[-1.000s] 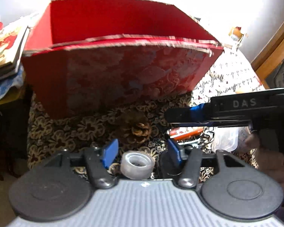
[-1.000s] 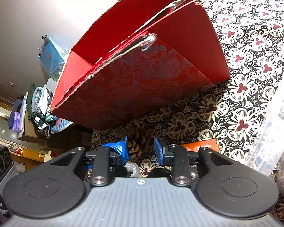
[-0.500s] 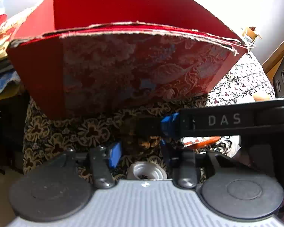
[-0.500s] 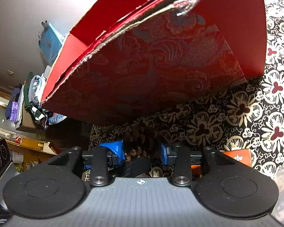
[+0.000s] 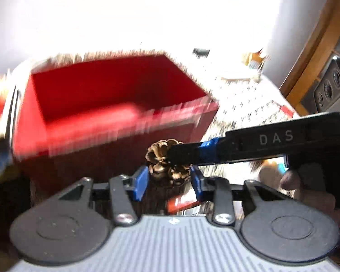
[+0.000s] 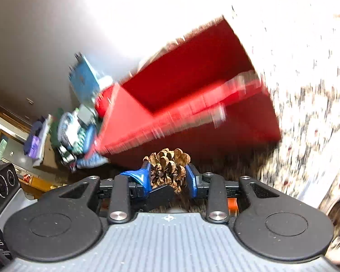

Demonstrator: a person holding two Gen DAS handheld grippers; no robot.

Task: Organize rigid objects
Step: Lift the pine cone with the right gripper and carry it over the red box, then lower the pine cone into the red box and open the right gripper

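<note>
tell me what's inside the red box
Only bare red walls show inside the red box; the blurred near wall hides the floor. The pine cone is outside, gripped by the right gripper.

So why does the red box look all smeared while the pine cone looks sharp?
Left wrist view: the open red cardboard box is streaked by motion blur, and the window light behind is blown out white; the brown pine cone moves with the camera, so it stays crisp. Right wrist view: same streaking on box and patterned tablecloth, with fisheye bending at the edges.
</note>
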